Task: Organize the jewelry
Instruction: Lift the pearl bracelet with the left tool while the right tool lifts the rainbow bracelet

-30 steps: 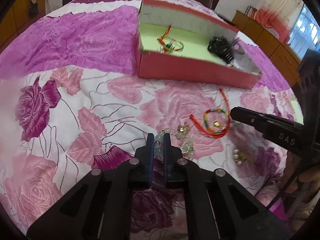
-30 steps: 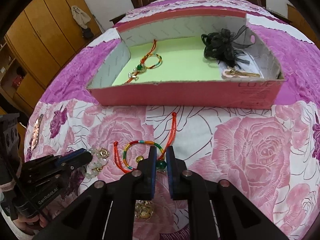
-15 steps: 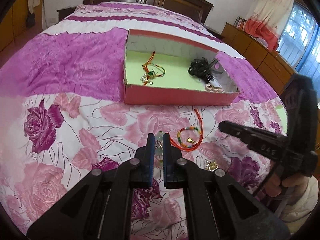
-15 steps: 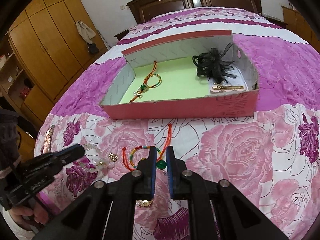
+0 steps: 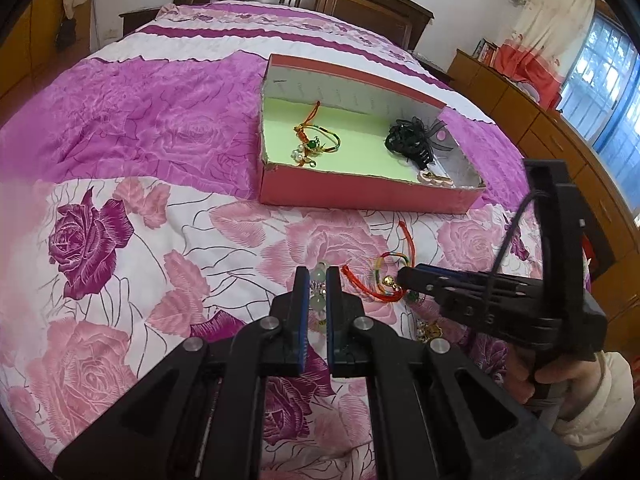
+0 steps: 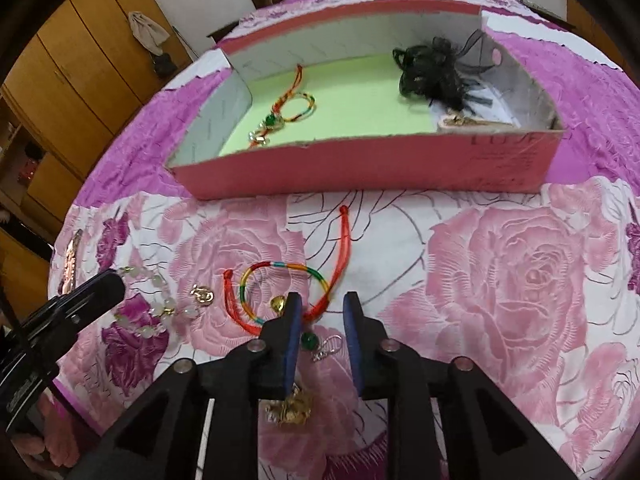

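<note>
From the left wrist, the left gripper [image 5: 318, 280] is clamped on a pale bead bracelet [image 5: 319, 276] above the bed [image 5: 140, 248], while from the right wrist the right gripper [image 6: 322, 306] is opening, its jaws astride the rainbow cord bracelet [image 6: 280, 270] lying before the red box [image 6: 360, 168].

A wide bed [image 5: 132, 128] under a quilted cover, magenta toward the headboard and white with pink and purple roses nearer, carries everything. On the magenta band sits an open pink cardboard box [image 6: 360, 174] with a pale green floor. On the rose print in front of it lie a red cord bracelet with a rainbow-wrapped loop [image 6: 280, 292], a pale green bead bracelet [image 6: 160, 308], a small gold pendant [image 6: 202, 295] and a gold ornament [image 6: 290, 408].
</note>
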`<action>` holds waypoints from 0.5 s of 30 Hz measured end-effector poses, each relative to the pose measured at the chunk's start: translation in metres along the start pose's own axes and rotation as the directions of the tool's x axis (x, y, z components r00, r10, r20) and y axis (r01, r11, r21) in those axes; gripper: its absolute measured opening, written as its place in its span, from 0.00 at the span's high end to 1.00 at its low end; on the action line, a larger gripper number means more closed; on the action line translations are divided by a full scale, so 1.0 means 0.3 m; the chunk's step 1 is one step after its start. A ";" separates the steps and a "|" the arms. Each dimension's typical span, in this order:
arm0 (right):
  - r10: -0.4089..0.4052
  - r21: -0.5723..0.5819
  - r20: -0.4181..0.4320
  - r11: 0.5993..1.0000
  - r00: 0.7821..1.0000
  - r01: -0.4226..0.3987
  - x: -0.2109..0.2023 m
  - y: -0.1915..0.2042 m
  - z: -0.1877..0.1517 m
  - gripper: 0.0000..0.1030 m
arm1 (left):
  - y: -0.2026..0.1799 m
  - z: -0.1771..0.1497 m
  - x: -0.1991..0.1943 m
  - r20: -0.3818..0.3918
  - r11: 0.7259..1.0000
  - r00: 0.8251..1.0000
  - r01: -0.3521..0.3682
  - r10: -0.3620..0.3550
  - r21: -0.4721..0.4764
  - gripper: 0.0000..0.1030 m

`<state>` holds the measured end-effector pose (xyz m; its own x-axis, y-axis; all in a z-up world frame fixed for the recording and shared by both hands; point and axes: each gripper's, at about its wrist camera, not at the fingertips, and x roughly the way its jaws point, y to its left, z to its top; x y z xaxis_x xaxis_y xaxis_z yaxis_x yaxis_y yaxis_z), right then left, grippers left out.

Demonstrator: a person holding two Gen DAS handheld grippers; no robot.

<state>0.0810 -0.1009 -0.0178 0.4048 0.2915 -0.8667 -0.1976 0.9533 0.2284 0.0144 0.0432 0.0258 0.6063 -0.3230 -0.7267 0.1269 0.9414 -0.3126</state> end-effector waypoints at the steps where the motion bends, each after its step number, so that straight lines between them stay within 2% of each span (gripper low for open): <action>1: -0.008 -0.004 -0.008 1.000 1.000 0.008 0.012 0.005 0.003 0.77 | -0.002 0.000 0.000 0.001 1.000 1.000 0.000 0.000 -0.001 1.00; 5: -0.025 -0.028 -0.016 0.999 1.000 0.024 0.032 0.021 0.002 0.79 | -0.004 -0.001 0.000 0.000 1.000 1.000 0.000 0.000 -0.002 1.00; 6: -0.022 -0.028 -0.012 0.999 1.000 0.022 0.030 0.018 0.001 0.88 | -0.006 0.000 0.000 0.000 1.000 1.000 -0.001 0.001 -0.001 1.00; 7: -0.014 -0.025 -0.010 1.000 1.000 0.013 0.028 0.016 0.001 0.92 | -0.008 0.001 -0.002 0.001 1.000 1.000 -0.001 0.001 0.000 1.00; 15: 0.042 -0.008 0.067 0.999 0.997 -0.041 -0.068 -0.007 -0.004 0.95 | -0.035 0.012 -0.034 0.026 1.000 1.000 0.004 -0.005 0.021 1.00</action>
<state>0.0720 -0.1090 -0.0011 0.4548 0.3358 -0.8248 -0.2216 0.9397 0.2604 0.0098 0.0370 0.0387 0.6257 -0.3250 -0.7092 0.1459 0.9418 -0.3029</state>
